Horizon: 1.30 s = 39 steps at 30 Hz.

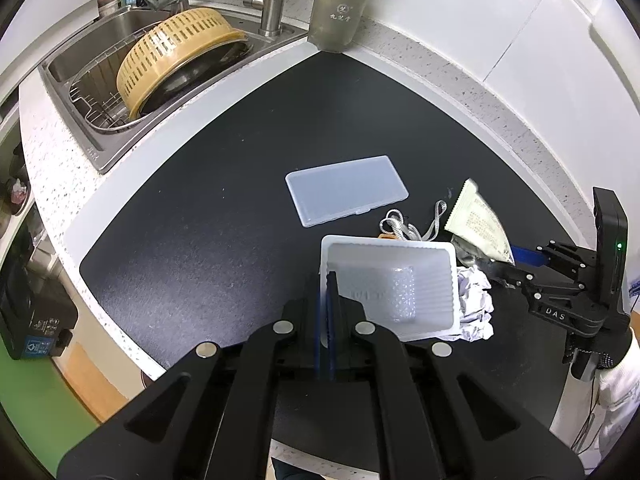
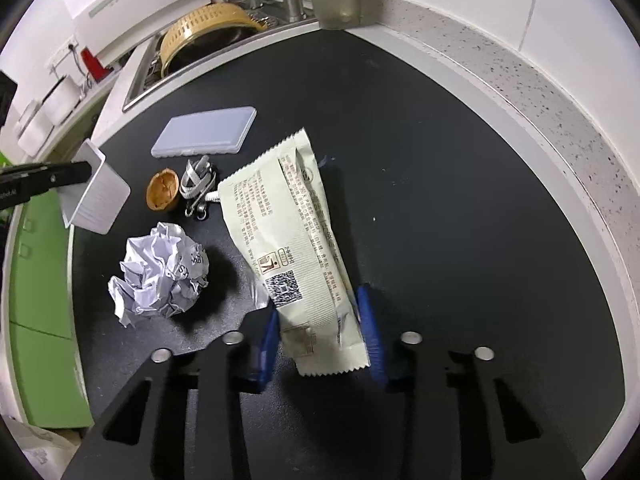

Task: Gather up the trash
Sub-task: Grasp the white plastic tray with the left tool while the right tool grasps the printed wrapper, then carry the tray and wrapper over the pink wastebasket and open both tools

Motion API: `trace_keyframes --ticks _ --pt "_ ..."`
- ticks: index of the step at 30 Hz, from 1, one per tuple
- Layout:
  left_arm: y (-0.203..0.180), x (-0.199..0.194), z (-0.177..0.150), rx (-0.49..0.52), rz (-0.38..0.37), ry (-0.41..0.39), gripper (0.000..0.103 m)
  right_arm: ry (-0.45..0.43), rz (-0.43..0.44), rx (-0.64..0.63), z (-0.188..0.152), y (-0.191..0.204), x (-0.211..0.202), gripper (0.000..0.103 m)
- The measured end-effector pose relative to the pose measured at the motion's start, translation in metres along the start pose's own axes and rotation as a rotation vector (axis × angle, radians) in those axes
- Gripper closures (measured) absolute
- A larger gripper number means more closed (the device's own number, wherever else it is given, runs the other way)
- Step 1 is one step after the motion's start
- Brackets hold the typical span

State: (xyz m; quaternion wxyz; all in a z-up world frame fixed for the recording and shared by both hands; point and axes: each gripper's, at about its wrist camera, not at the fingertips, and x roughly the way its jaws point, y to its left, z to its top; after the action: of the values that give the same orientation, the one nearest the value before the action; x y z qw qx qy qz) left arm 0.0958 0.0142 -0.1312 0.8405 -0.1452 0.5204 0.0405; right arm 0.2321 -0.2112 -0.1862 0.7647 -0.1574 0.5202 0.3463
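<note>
right claw (image 2: 322,334): its blue pads are bracketing the near end of the pale green wrapper (image 2: 288,236), pinching it by the edges so it can come up off the mat
left claw (image 1: 326,312): it is clamping fully shut on the near wall of the white tray (image 1: 390,286), tilting the tray's mouth toward the litter, probably so it can serve as the bin
wrapper: it is lying long-ways across the black mat (image 2: 440,200), its far end sticking out beyond the claw and its near end sitting between the pads
crumpled paper (image 2: 160,272): it is sitting on the mat just left of the wrapper, next to the tray and not yet collected
walnut shell (image 2: 163,191): it is resting between the tray and a grey cord (image 2: 196,184), both waiting loose on the mat
flat plastic case (image 2: 206,136): it is lying farther back, near the sink (image 1: 80,68)
next move: judging by the tray's angle, the wrapper is likely heading across into it
</note>
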Motion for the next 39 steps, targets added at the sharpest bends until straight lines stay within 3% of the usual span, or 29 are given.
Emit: trace_keyframes --ticks 5,16,25,33,39 --pt "-0.003 -0.005 0.003 0.009 -0.013 -0.011 0.101 -0.026 -0.003 0.047 -0.002 -0.004 -0.015 0.087" --pt "0.011 -0.055 -0.007 0.004 -0.015 -0.078 0.101 -0.151 0.012 0.033 0.015 0.027 -0.078 0.089" --pt "0.068 -0.119 -0.041 -0.075 0.059 -0.155 0.101 -0.222 0.104 -0.112 0.046 0.115 -0.1 0.089" --pt "0.149 -0.163 -0.102 -0.249 0.161 -0.191 0.101 -0.202 0.229 -0.291 0.071 0.224 -0.075 0.089" --pt "0.214 -0.181 -0.16 -0.405 0.225 -0.198 0.101 -0.137 0.311 -0.411 0.074 0.313 -0.039 0.089"
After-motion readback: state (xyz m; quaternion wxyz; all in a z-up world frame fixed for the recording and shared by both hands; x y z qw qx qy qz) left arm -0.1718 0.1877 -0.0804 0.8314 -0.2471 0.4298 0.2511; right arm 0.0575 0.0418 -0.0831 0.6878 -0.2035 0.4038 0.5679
